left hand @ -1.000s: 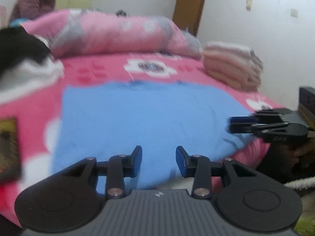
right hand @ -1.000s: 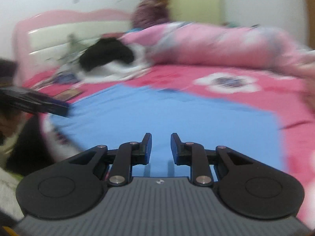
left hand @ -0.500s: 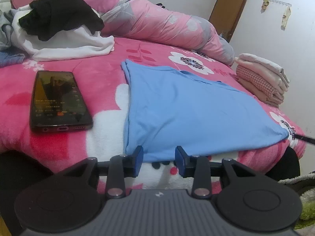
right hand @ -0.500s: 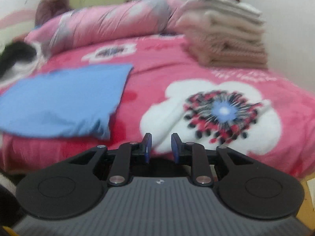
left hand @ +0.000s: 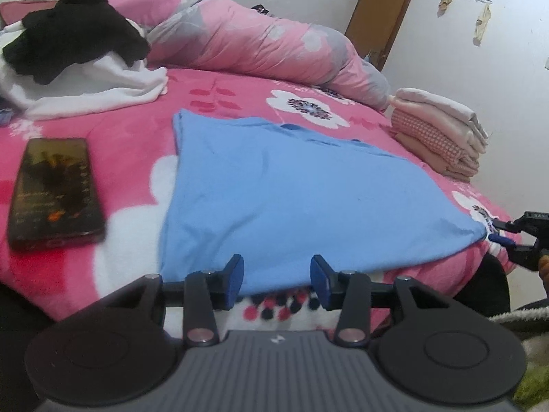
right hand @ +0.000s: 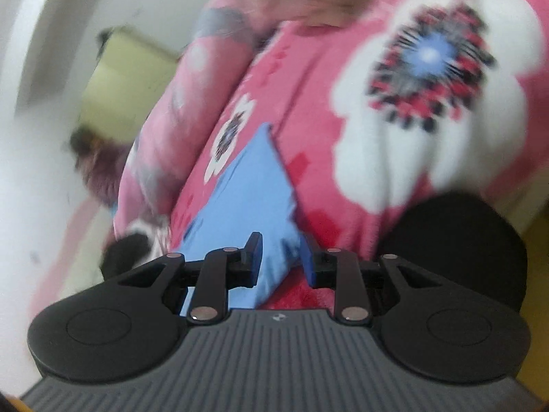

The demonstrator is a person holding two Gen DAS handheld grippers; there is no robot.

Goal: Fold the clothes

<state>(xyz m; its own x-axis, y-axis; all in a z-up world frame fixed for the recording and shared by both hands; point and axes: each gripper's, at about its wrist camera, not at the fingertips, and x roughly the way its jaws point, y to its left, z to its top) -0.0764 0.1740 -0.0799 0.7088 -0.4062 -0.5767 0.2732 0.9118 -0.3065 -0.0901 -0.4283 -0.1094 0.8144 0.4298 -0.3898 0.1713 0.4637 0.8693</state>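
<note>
Jaws of my left gripper (left hand: 276,276) stand apart at the blue shirt's (left hand: 291,192) near hem; my right gripper (right hand: 280,255) gapes around its right corner.

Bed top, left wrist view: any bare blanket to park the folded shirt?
Two bare patches: between the phone and the blue shirt, and behind the shirt up to the rolled quilt. Crowded: clothes heap far left, folded stack far right. The right gripper sits at the shirt's near-right corner.
</note>
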